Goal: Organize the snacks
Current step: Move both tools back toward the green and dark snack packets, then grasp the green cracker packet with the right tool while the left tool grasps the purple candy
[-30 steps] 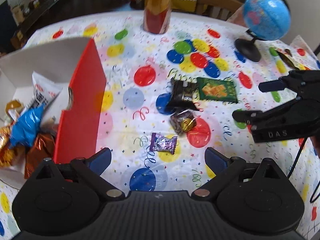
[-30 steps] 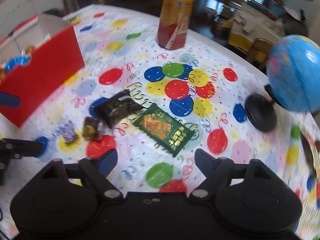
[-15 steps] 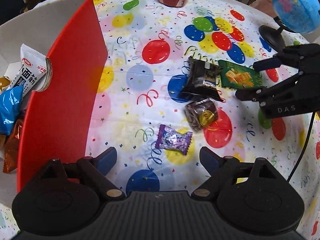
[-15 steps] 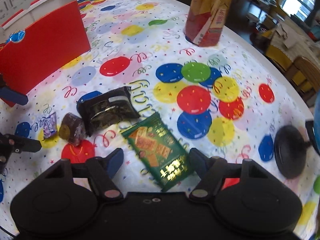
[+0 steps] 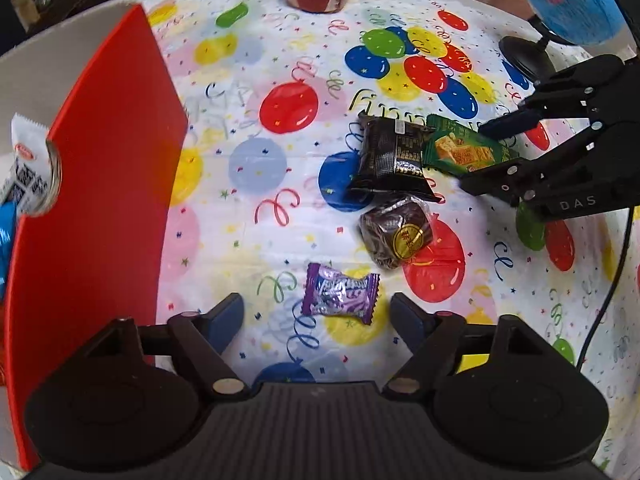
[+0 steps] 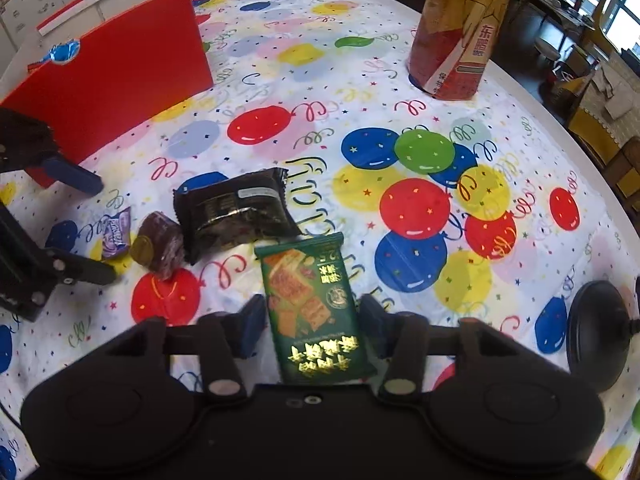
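Observation:
A purple candy (image 5: 338,293) lies on the balloon tablecloth, just ahead of my open left gripper (image 5: 316,316). Beyond it lie a brown wrapped cake (image 5: 398,232), a black packet (image 5: 392,160) and a green cracker packet (image 5: 460,152). My right gripper (image 6: 310,322) is open, its fingers either side of the green packet (image 6: 310,300), not closed on it. It shows in the left wrist view (image 5: 496,152) over the packet's right end. The red box (image 5: 100,184) at left holds several snacks (image 5: 24,172); it also shows in the right wrist view (image 6: 112,76).
A tall drink bottle (image 6: 460,28) stands at the far side of the table. A blue globe (image 5: 572,0) on a black base (image 6: 596,340) stands at the right. Chairs and furniture lie beyond the table edge. A black cable (image 5: 608,292) trails from the right gripper.
Both grippers have moved forward and down. The left one has closed in on the purple candy. The right one now straddles the green packet, which has turned lengthwise between its fingers.

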Demonstrator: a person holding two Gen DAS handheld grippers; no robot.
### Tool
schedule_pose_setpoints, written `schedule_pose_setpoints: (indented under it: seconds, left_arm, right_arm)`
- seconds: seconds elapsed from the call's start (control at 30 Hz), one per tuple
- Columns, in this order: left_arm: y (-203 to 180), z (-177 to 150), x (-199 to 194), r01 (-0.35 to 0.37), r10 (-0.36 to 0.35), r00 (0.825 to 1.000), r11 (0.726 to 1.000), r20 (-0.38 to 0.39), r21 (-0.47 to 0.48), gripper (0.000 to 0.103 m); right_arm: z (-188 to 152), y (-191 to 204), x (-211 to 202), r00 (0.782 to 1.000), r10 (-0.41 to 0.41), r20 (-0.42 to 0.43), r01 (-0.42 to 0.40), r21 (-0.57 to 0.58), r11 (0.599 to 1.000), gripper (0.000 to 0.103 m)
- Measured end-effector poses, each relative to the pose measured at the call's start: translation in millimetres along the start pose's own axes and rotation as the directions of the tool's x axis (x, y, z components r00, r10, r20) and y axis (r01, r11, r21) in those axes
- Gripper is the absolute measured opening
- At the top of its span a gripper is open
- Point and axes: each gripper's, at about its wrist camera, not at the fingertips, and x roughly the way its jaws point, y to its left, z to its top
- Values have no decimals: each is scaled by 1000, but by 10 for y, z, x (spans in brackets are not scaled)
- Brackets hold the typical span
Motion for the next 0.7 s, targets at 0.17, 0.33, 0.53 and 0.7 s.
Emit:
schedule_pose_setpoints:
  seconds: [0.17, 0.33, 0.53, 0.7]
  left_arm:
    - [-66, -13, -14, -18, 16, 999, 997, 29, 76, 61]
    - [-97, -26, -47, -5, -2, 999, 992, 53, 125, 37]
    - [-42, -35, -67, 12, -18, 998, 992, 55, 122, 27]
    - [0, -92, -103, 26, -32, 998, 993, 50, 117, 24]
  right_arm:
    - [-129, 133, -53, 999, -43, 27, 42, 50, 998, 44]
    - [-258, 258, -105, 993, -109, 39, 101, 182, 978, 44]
    - [-483, 495, -206, 985, -172, 31, 150, 361, 921, 43]
    - [-674, 690, -293, 979, -203, 27, 164, 495, 854, 43]
